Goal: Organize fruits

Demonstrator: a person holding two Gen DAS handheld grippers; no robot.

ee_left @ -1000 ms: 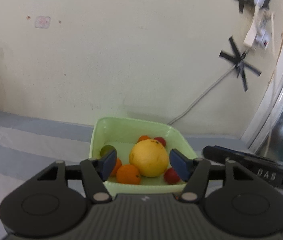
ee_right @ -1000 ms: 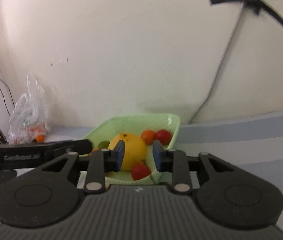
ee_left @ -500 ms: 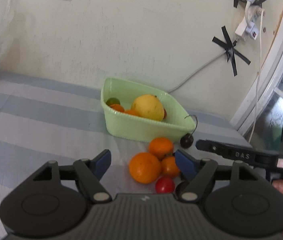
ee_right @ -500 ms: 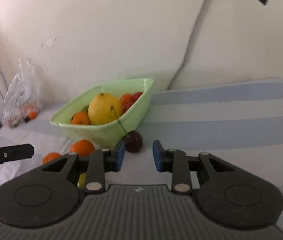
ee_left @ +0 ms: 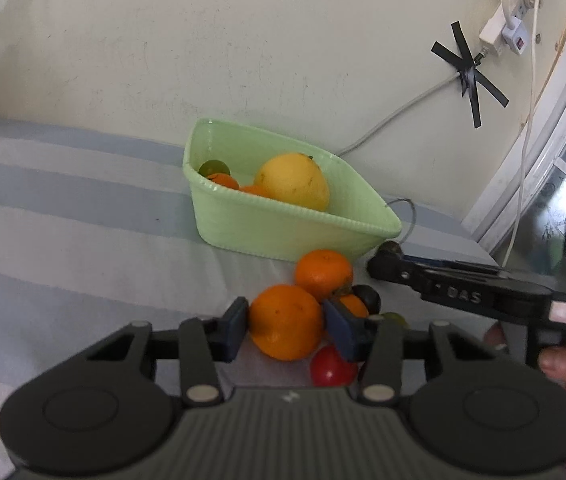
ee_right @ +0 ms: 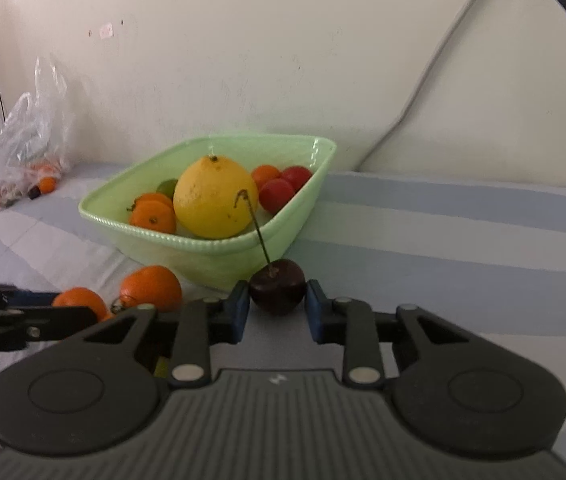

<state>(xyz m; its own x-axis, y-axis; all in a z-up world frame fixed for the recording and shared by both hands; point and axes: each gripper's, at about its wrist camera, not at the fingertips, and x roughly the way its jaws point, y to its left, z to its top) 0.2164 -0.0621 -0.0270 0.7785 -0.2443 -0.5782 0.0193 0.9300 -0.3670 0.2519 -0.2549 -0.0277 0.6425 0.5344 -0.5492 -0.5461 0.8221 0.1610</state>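
Observation:
A pale green bowl (ee_left: pixel 243 224) holds a big yellow citrus (ee_left: pixel 292 181), small oranges and a lime; the right wrist view shows the bowl (ee_right: pixel 219 246) with red tomatoes (ee_right: pixel 277 195) too. In front of it lie loose fruits. My left gripper (ee_left: pixel 286 326) is open around a large orange (ee_left: pixel 285 322), its pads close to the skin. Beside it are a second orange (ee_left: pixel 324 273), a red tomato (ee_left: pixel 331 367) and a dark fruit (ee_left: pixel 368 297). My right gripper (ee_right: pixel 277 304) is open around a dark cherry (ee_right: pixel 278 286) with a long stem.
The table has a blue and grey striped cloth (ee_right: pixel 463 248). A plastic bag (ee_right: pixel 23 148) with fruit lies far left by the wall. A cable (ee_left: pixel 399 114) and taped power strip (ee_left: pixel 503 26) hang on the wall. Two oranges (ee_right: pixel 151 286) lie left of the cherry.
Both grippers have moved forward and down to the loose fruit. The left jaws now bracket the large orange; the right jaws now bracket the cherry.

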